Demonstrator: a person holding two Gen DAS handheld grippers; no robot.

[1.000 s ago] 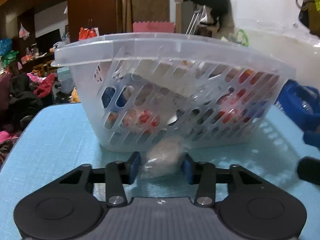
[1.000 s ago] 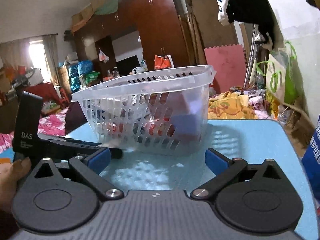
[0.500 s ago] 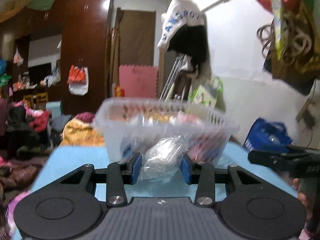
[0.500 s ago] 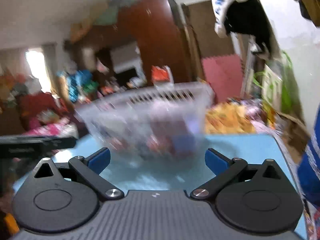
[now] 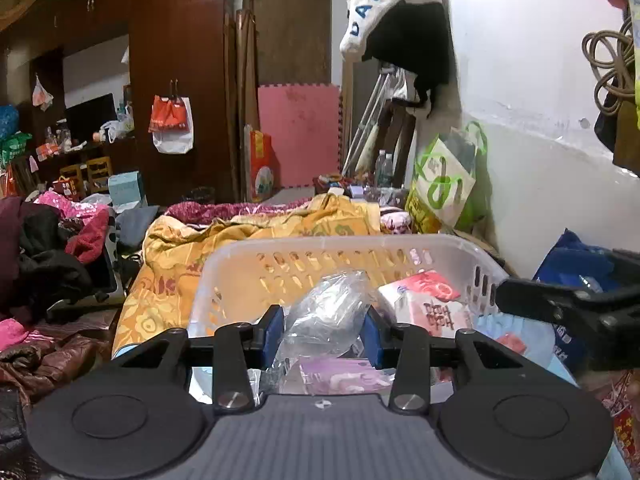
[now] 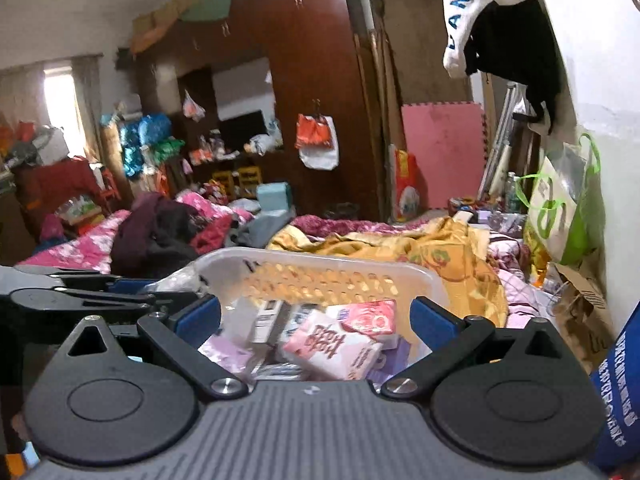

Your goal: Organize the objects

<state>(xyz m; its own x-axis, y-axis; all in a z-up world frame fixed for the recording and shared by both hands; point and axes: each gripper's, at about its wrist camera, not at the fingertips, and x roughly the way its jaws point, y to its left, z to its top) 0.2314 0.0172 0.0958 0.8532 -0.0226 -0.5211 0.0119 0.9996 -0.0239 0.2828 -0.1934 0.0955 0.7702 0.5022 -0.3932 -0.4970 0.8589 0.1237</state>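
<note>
One translucent white laundry-style basket (image 5: 344,248) fills the lower middle of both wrist views, its slotted far wall toward twelve o'clock and its open top facing up. Inside lie several packets, the largest a pink and white pack with red characters (image 6: 332,346), with a red and white pack (image 6: 370,318) just behind it.

The left gripper (image 5: 323,334) is the nearer hand to the drop. Its blue pads are closed partway, pressing both sides of a crumpled clear plastic bag (image 5: 324,312), which hangs above the basket's near half. The bag's long axis tilts up toward one o'clock. The basket's free floor seems to lie straight ahead and below, at twelve o'clock.

The right gripper (image 6: 315,316) stands wide apart and holds nothing; the pink pack shows between its jaws but lower, untouched.
</note>
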